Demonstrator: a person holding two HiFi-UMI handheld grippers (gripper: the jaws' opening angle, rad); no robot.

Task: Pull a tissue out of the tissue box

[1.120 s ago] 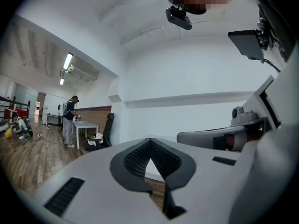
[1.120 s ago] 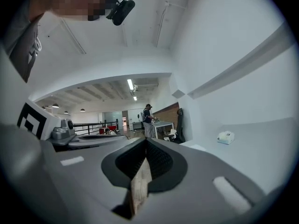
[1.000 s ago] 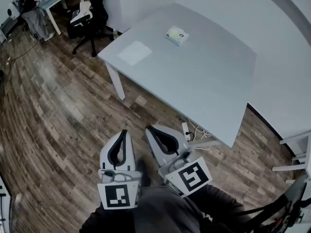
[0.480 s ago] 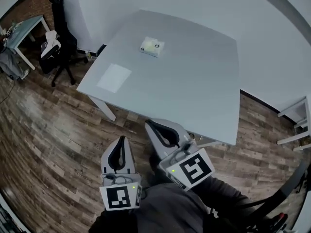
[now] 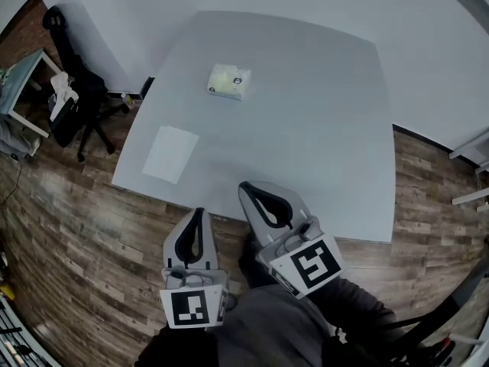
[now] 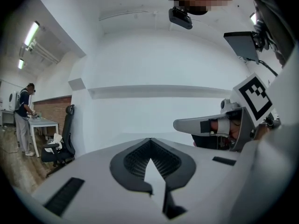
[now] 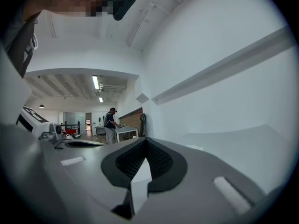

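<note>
The tissue box (image 5: 229, 81), small and pale with a tissue showing at its top, stands on the far left part of the light grey table (image 5: 321, 121). My left gripper (image 5: 199, 212) is shut and empty, held over the wood floor just short of the table's near edge. My right gripper (image 5: 246, 186) is also shut and empty, and its tips reach just over that edge. Both are far from the box. In the left gripper view the closed jaws (image 6: 149, 140) point level at the table and white wall. The right gripper view shows its tips (image 7: 145, 140) together.
A flat white sheet (image 5: 170, 154) lies on the table near its left edge. A black office chair (image 5: 76, 102) and another desk (image 5: 19, 79) stand on the wood floor at the left. A person (image 6: 23, 113) stands at that far desk. White wall lies behind the table.
Both grippers have come forward to the table's near edge. The table and tissue box now sit closer and more centred in the head view. Both pairs of jaws stay shut.
</note>
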